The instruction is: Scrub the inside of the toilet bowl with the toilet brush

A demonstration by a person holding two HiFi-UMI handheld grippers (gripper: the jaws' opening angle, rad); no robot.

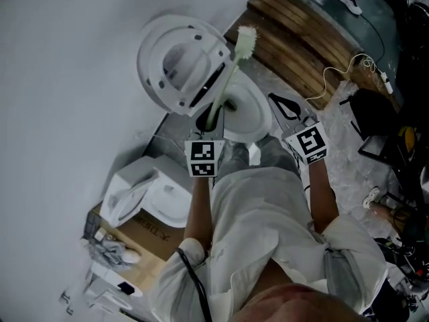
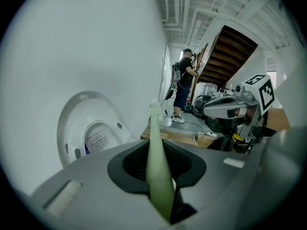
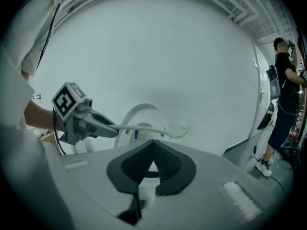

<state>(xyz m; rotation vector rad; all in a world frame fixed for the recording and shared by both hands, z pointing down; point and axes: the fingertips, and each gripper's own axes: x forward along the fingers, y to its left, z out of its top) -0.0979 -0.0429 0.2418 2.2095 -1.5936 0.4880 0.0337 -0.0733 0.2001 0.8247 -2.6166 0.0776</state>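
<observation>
The toilet lid [image 1: 175, 62] stands raised at the left. The left gripper [image 1: 209, 117] is clenched on the toilet brush [image 1: 234, 69] handle, with the bristle head in the air, clear of the toilet bowl [image 1: 260, 115]. The right gripper [image 1: 285, 106] hangs beside the bowl, its 2 jaws together on nothing. Scrubbing seems not yet begun. Next, the brush head must tip down into the bowl.

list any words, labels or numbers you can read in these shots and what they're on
No text here is legible.
Sticker inside the raised toilet lid: printed lines, too small to read.
Cardboard box: dark lettering, upside down and blurred, unreadable.
Marker cubes: black-and-white square patterns only, no words.
</observation>
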